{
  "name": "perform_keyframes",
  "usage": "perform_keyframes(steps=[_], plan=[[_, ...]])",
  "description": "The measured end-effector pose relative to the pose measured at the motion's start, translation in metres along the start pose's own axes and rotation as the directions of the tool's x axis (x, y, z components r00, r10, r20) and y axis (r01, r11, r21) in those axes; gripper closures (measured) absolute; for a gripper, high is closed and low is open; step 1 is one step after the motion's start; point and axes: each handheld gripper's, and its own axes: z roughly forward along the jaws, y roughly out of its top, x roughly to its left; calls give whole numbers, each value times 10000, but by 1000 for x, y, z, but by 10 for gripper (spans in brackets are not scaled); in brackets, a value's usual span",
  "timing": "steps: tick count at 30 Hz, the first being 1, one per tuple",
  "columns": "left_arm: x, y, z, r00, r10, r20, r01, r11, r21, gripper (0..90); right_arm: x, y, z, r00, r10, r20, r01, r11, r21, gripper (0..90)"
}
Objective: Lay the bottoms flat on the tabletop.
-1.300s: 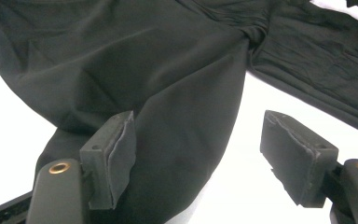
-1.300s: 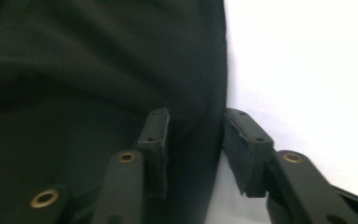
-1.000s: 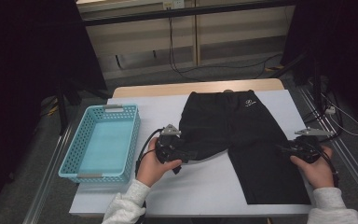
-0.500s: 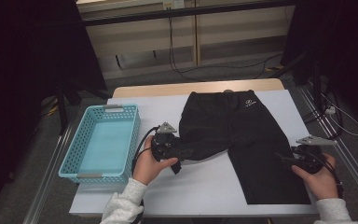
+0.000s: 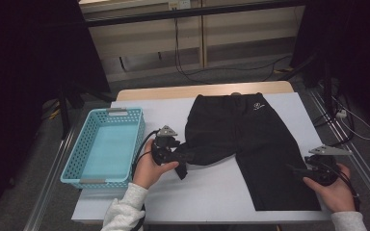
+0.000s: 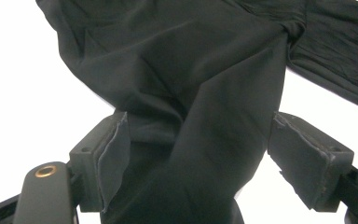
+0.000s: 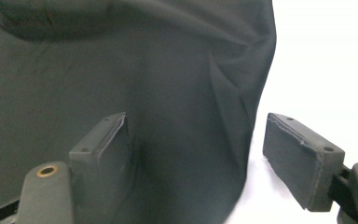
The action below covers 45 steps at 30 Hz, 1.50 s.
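**Two open grippers, one leg of the shorts part-folded**

Two things stand out from the high view: the black fabric shorts (image 5: pixel 243 144) lie flat on the white table top (image 5: pixel 207 192), waistband at the far edge, and the leg nearer the light-blue plastic mesh basket (image 5: pixel 107 147) is bunched and drawn inward, while the other leg lies straight. The left gripper (image 5: pixel 180 156) sits at that bunched leg, just beside the basket; the right gripper (image 5: pixel 301 172) rests at the outer hem of the straight leg, well apart from the basket.

Left gripper view: the jaws stand wide, a thick twisted fold of the shorts (image 6: pixel 205 116) running up between them, with a gap at each pad, so nothing is clamped.

Right gripper view: the jaws have just been opening and stand wide; the shorts' (image 7: pixel 121 70) hem lies between them, flat and unpinched.

Judging by this, folding has barely begun: one leg is roughly gathered, neither is squared up, and the basket is empty.
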Motion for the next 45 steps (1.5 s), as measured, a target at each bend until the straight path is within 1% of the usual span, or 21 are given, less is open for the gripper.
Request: perform_keyframes(steps=[1, 2, 3, 4, 6, 9, 10, 13, 15, 18, 20, 22, 24, 26, 27, 30, 32, 37, 39, 41, 45], plan=[[0, 0, 0, 10000, 15, -11, -15, 10000, -8, 213, -1, -1, -1, 10000, 48, -3, -48, 10000, 9, 223], [-2, 0, 0, 9999, -3, -148, 2, 10000, -66, 213, -2, -2, -2, 10000, 81, -45, -81, 10000, -14, 246], [-3, 1, 0, 10000, 82, -14, -82, 10000, -21, 213, -3, -3, -3, 9999, 77, -140, -77, 10000, -26, 291], [-5, 2, 0, 9998, 168, 56, -168, 9999, -12, 213, -3, -4, -5, 9998, 26, -203, -27, 10000, -30, 305], [-7, 4, 0, 9995, 254, 165, -253, 9997, -39, 214, -3, -5, -6, 9999, 53, -102, -53, 10000, -10, 303], [-8, 5, -1, 9992, 383, 83, -383, 9993, -40, 213, -4, -7, -11, 10000, 34, -36, -35, 10000, -78, 374], [-7, 4, -1, 9993, 381, 26, -381, 9993, 12, 212, -5, -8, -13, 10000, -39, 41, 39, 10000, -66, 394], [-5, 3, -1, 9997, 234, -29, -234, 9997, -21, 213, -9, -10, -17, 9993, 175, 336, -172, 9998, -111, 419], [-4, 4, -1, 9998, 214, -6, -214, 9998, -56, 214, -12, -13, -18, 9989, 325, 350, -326, 9995, 7, 428], [-4, 4, -1, 9997, 229, -26, -229, 9997, -43, 214, -13, -17, -20, 9982, 468, 373, -464, 9989, -120, 482], [-5, 4, -2, 9997, 223, 33, -223, 9997, -61, 214, -12, -17, -21, 9991, 259, 322, -258, 9997, -51, 590], [-5, 5, -3, 9997, 255, 54, -255, 9996, -100, 215, -11, -18, -22, 9995, 249, 189, -249, 9997, -26, 640], [-6, 5, -4, 9997, 260, 30, -259, 9996, -150, 215, -10, -18, -23, 9996, 183, 219, -185, 9998, 102, 727], [-6, 5, -3, 9996, 278, 37, -277, 9996, -107, 216, -9, -17, -24, 9995, 289, 104, -291, 9993, 246, 846], [-6, 5, -3, 9996, 289, 39, -289, 9996, -65, 217, -9, -17, -24, 9994, 331, -76, -329, 9992, 245, 889], [-7, 6, -3, 9995, 290, 88, -289, 9995, -117, 218, -12, -16, -24, 9987, 360, -349, -350, 9990, 288, 900], [-8, 6, -3, 9995, 307, 107, -306, 9994, -141, 218, -17, -16, -24, 9974, 502, -513, -488, 9984, 296, 900], [-8, 7, -3, 9993, 368, 107, -367, 9993, -97, 219, -30, -15, -30, 9984, 560, -58, -559, 9983, 190, 900], [-8, 8, -3, 9992, 386, 59, -385, 9992, -111, 219, -32, -14, -31, 9987, 498, 109, -501, 9983, 303, 900], [-8, 7, -3, 9989, 446, 114, -445, 9990, -52, 220, -32, -14, -31, 9988, 493, 20, -493, 9983, 321, 900], [-9, 9, -4, 9990, 425, 111, -424, 9990, -102, 219, -32, -17, -28, 9988, 476, 81, -478, 9983, 338, 899]])
